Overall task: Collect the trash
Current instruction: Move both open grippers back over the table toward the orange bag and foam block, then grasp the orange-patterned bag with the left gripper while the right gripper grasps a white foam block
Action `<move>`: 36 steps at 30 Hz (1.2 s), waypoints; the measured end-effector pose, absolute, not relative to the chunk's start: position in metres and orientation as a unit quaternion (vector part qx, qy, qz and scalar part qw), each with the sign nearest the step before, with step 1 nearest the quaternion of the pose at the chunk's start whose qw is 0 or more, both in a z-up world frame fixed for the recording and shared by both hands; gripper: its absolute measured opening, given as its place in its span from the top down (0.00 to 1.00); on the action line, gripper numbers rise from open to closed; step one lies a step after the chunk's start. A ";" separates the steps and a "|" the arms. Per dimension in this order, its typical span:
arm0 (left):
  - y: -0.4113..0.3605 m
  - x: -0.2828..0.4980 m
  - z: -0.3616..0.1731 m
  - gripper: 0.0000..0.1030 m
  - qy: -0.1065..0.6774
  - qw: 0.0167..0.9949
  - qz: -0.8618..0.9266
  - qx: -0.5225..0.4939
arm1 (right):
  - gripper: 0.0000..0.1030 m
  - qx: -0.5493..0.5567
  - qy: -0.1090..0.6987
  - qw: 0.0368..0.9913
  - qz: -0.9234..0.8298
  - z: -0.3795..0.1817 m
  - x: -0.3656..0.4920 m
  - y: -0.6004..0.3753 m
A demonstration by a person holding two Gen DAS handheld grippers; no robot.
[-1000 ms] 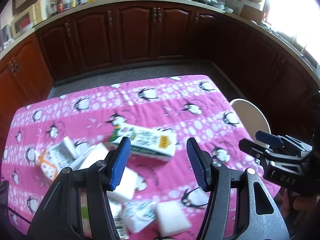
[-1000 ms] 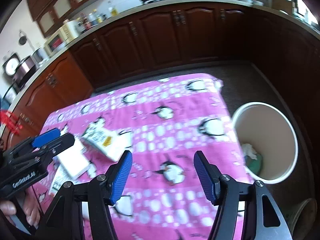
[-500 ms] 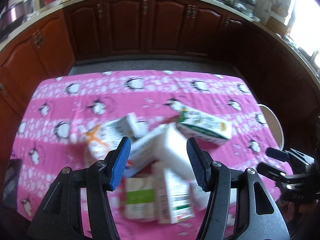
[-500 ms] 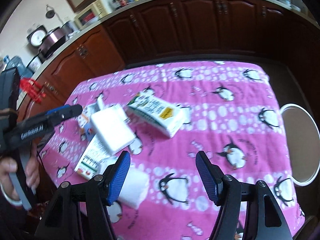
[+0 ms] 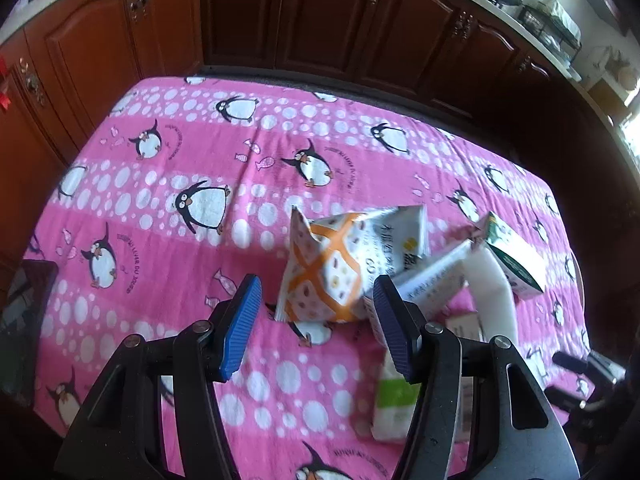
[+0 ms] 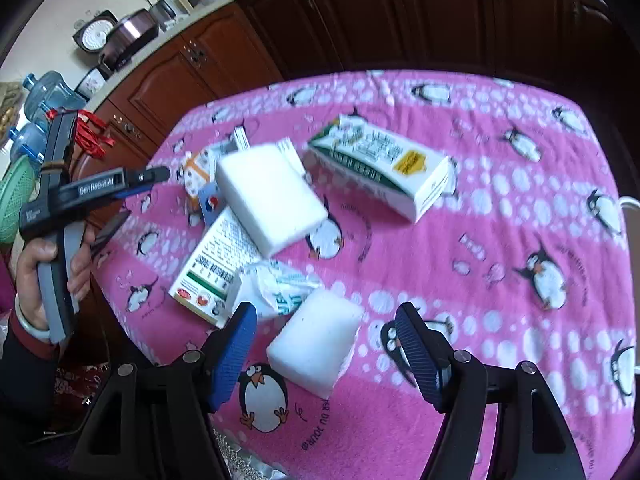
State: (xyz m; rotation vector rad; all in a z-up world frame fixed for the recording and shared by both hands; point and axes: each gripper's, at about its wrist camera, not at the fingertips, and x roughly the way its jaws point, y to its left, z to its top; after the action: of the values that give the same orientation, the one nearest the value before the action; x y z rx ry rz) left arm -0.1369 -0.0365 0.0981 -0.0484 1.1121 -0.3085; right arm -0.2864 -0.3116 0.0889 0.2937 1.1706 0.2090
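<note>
Tablecloth (image 6: 500, 208): two foam blocks (image 6: 272, 196), three boxes (image 6: 380, 164)

— How is the light where I work?

— Bright daylight washes the pink penguin tablecloth (image 5: 168, 184); a blown-out white glare sits at the far right window (image 5: 630, 128) in my left view.

— And sharpness?

— The orange-patterned packet (image 5: 320, 276) and white foam block (image 6: 272, 196) smear with motion blur. The dark cabinets (image 5: 328, 16) bow at the fisheye edges, and black vignette fills the corners.
</note>
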 end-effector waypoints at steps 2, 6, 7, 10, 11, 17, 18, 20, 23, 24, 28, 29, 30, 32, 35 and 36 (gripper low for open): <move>-0.034 -0.129 0.090 0.45 0.530 0.835 -0.147 -0.036 | 0.33 0.136 0.556 0.815 0.094 0.084 -0.286 -0.309; -0.036 -0.115 0.075 0.42 0.533 0.829 -0.161 -0.046 | 0.33 0.139 0.565 0.809 0.086 0.077 -0.285 -0.307; -0.038 -0.112 0.071 0.40 0.533 0.829 -0.162 -0.043 | 0.32 0.140 0.567 0.807 0.084 0.076 -0.284 -0.308; -0.044 -0.104 0.061 0.39 0.536 0.826 -0.170 -0.039 | 0.32 0.145 0.577 0.800 0.082 0.068 -0.282 -0.305; -0.046 -0.101 0.058 0.39 0.538 0.825 -0.172 -0.038 | 0.32 0.147 0.581 0.797 0.080 0.065 -0.281 -0.304; -0.059 -0.098 0.051 0.51 0.530 0.828 -0.185 -0.015 | 0.57 0.146 0.590 0.790 0.087 0.055 -0.275 -0.297; -0.060 -0.099 0.053 0.57 0.525 0.831 -0.183 -0.010 | 0.58 0.141 0.588 0.792 0.087 0.056 -0.275 -0.296; -0.058 -0.100 0.056 0.65 0.522 0.831 -0.190 -0.011 | 0.62 0.137 0.579 0.798 0.095 0.061 -0.277 -0.292; -0.050 -0.103 0.066 0.70 0.512 0.840 -0.180 -0.006 | 0.62 0.132 0.562 0.811 0.098 0.074 -0.279 -0.296; -0.047 -0.105 0.072 0.71 0.507 0.844 -0.178 -0.002 | 0.62 0.132 0.555 0.816 0.098 0.079 -0.280 -0.299; -0.036 -0.109 0.094 0.73 0.487 0.858 -0.165 0.003 | 0.63 0.138 0.531 0.831 0.092 0.095 -0.281 -0.312; -0.034 -0.111 0.102 0.73 0.481 0.862 -0.160 0.001 | 0.63 0.140 0.526 0.834 0.090 0.097 -0.282 -0.315; -0.032 -0.112 0.108 0.73 0.476 0.864 -0.161 -0.002 | 0.63 0.144 0.521 0.837 0.089 0.100 -0.283 -0.319; -0.034 -0.115 0.124 0.73 0.464 0.870 -0.166 -0.003 | 0.63 0.154 0.511 0.841 0.089 0.106 -0.286 -0.324; -0.043 -0.122 0.149 0.73 0.442 0.880 -0.174 -0.001 | 0.63 0.157 0.500 0.847 0.083 0.112 -0.287 -0.334; -0.048 -0.124 0.157 0.73 0.435 0.882 -0.180 -0.003 | 0.63 0.158 0.498 0.849 0.081 0.114 -0.287 -0.337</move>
State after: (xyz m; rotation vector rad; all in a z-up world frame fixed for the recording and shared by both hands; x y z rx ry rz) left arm -0.1242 -0.0475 0.1566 -0.0058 0.9069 -0.3742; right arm -0.2875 -0.3372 0.1141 0.3325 1.0495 0.1715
